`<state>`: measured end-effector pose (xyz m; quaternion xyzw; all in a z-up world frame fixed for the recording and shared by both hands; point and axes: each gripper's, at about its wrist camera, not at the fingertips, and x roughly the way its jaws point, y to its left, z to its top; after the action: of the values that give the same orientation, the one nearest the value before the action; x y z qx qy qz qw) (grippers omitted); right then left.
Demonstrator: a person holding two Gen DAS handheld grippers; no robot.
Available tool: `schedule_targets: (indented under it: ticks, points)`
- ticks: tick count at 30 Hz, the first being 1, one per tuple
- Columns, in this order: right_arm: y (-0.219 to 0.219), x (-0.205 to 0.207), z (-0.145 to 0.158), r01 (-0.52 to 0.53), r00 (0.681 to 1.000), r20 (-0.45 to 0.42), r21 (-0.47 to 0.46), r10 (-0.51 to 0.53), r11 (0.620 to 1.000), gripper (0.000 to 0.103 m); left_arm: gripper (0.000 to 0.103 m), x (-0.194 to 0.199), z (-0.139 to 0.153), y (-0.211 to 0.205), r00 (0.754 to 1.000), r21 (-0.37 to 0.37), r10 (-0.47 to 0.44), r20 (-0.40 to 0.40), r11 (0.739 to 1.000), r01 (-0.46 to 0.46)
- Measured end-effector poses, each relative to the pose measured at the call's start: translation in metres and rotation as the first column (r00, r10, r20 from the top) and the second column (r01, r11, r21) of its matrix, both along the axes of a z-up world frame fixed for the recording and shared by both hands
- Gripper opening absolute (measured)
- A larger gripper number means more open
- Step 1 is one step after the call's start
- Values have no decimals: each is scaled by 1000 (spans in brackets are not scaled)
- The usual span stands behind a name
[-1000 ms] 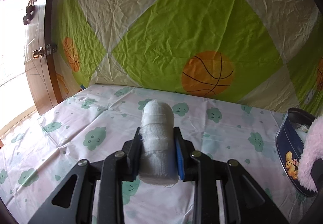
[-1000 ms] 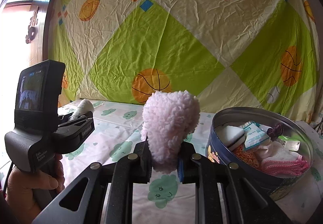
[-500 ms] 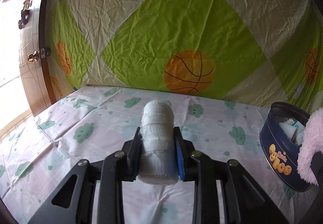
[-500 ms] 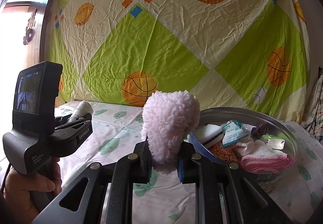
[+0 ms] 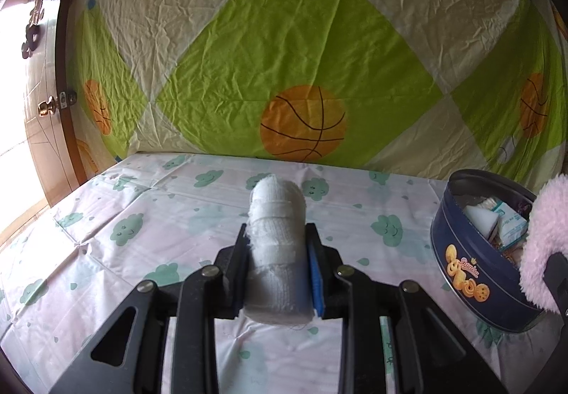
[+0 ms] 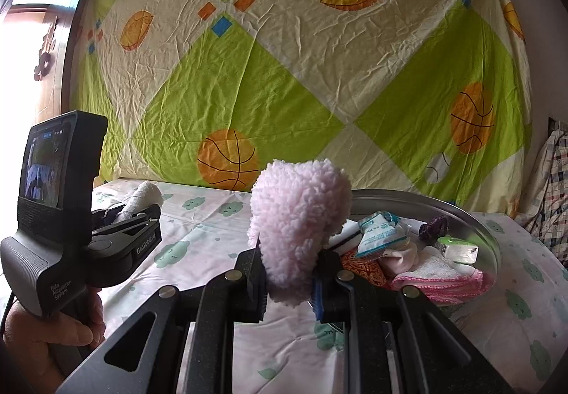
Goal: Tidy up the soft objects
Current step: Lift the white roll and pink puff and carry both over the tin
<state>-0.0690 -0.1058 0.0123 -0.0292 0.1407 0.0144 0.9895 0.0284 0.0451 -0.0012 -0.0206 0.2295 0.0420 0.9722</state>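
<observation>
The round blue tin (image 6: pixel 491 245) on the cloud-print sheet (image 5: pixel 159 216) serves as the landmark: it sits open, already holding a pink cloth (image 6: pixel 443 278), a small packet (image 6: pixel 381 232) and other soft bits. The right gripper (image 6: pixel 289 278) is closed tight on a fluffy pink piece (image 6: pixel 298 227), squeezing its lower end, and holds it just at the tin's near-left rim. The left gripper (image 5: pixel 277 273) is clamped on a white gauze roll (image 5: pixel 277 245), which sticks out past the fingers and hangs over the sheet well to the left of the tin. The step in hand looks like bringing both soft things to the tin, the pink one first. To do it well, carry the pink piece fully over the opening before letting go, lower it so it lands on a free patch instead of the packet, and keep the left gripper back so the two tools do not collide at the rim. What the fluffy piece actually is cannot be told; its top hides part of the tin's contents, and the tin's far right side is cut off in the left view.
</observation>
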Motion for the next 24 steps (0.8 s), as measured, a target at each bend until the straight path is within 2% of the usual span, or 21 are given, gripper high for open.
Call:
schedule_targets:
  ticks: [24]
  points:
    - [-55, -6, 10, 91, 995, 46, -11, -90, 996, 20, 27, -11, 22, -70, 992, 5, -120, 34, 993, 120]
